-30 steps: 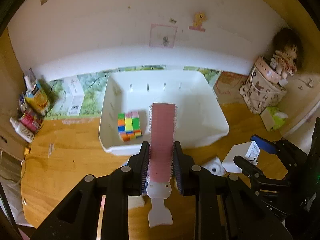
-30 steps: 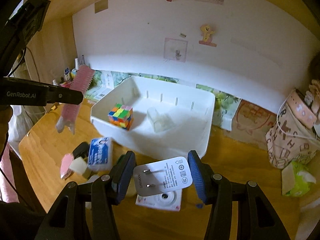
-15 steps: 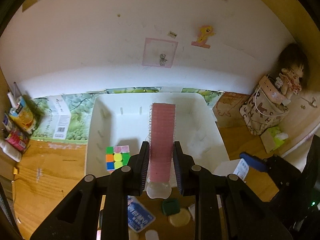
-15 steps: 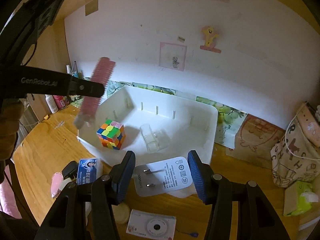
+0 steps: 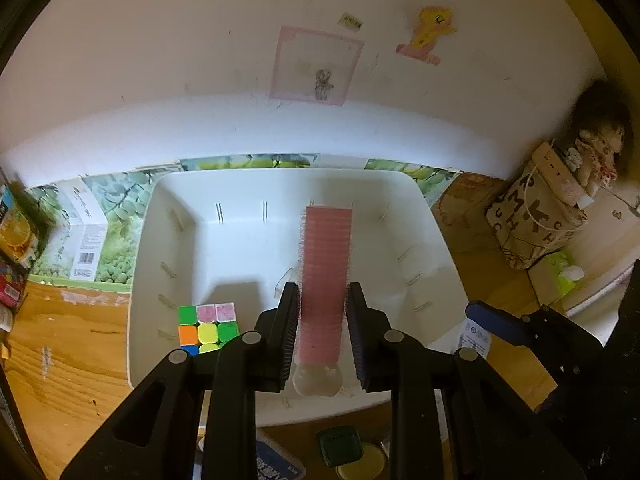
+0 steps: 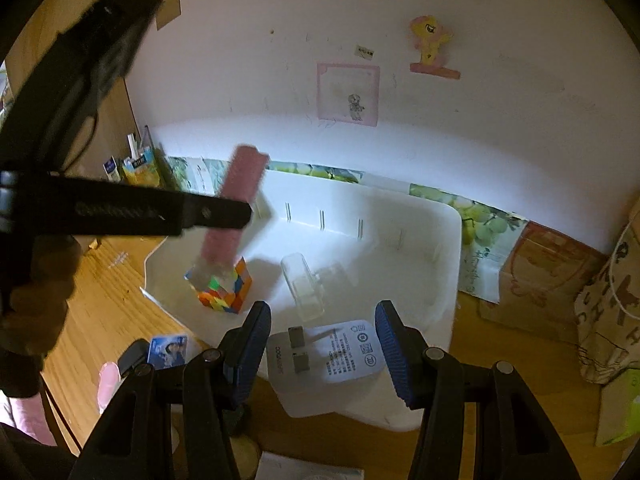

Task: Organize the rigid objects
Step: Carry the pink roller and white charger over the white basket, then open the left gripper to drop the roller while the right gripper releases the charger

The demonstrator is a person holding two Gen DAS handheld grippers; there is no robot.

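1. The left gripper (image 5: 322, 322) has its fingers closed narrowly on a pink brush (image 5: 326, 276), gripping the bristled head near its lower end, with the clear handle (image 5: 316, 380) sticking out behind the fingers.
2. The brush is held in the air above the white bin (image 5: 436, 240), its long head pointing toward the bin's far wall; in the right wrist view the brush (image 6: 236, 208) appears tilted over the near-left part of the bin (image 6: 452, 264), though it is blurred there.
3. The right gripper (image 6: 324, 348) holds a white charger plug (image 6: 332, 354) between its blue-padded fingers, prongs and printed label facing the camera, at the bin's near rim.
4. Whether the plug is fully over the bin or over the rim itself is hard to judge.
5. Inside the bin, a multicoloured puzzle cube (image 5: 206, 328) sits on the floor near the front-left corner.
6. A clear plastic piece (image 6: 304, 284) lies on the bin floor near the middle, just beside the cube (image 6: 224, 288) but apart from it.
7. The bin stands on a wooden desk (image 5: 60, 360) against a white wall.
8. On the desk in front of the bin lie a blue-and-white packet (image 6: 168, 350), a dark green block (image 5: 340, 444) and a pale round item touching it.
9. A patterned bag (image 5: 532, 220) stands at the far right.
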